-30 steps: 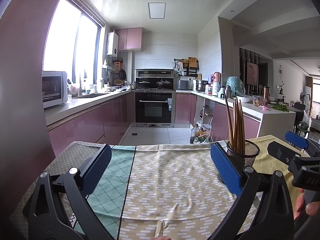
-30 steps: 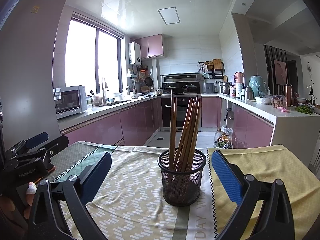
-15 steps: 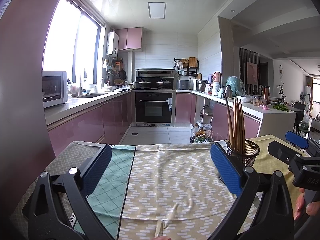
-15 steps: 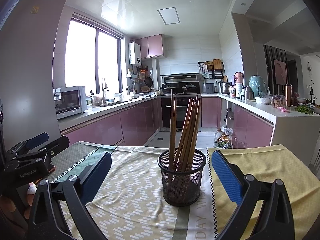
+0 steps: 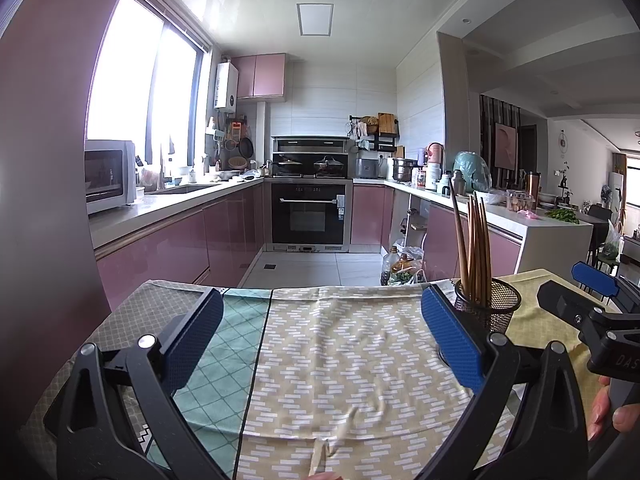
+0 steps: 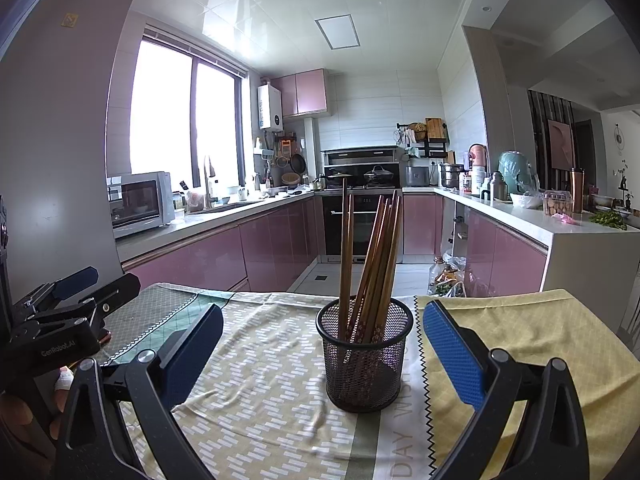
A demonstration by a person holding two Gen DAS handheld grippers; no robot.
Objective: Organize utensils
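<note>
A black mesh holder (image 6: 364, 356) stands on the cloth-covered table (image 6: 256, 392) with several brown chopsticks (image 6: 372, 260) upright in it. My right gripper (image 6: 320, 344) is open and empty, its blue pads either side of the holder and a little in front of it. The holder also shows in the left wrist view (image 5: 490, 306), at the right, partly behind a pad. My left gripper (image 5: 320, 332) is open and empty over the patterned cloth (image 5: 344, 344), to the left of the holder.
The table's far edge (image 5: 320, 289) drops to the kitchen floor. Pink cabinets, an oven (image 5: 308, 216) and a worktop with a microwave (image 6: 138, 204) stand beyond. The right gripper (image 5: 592, 312) shows at the right of the left wrist view.
</note>
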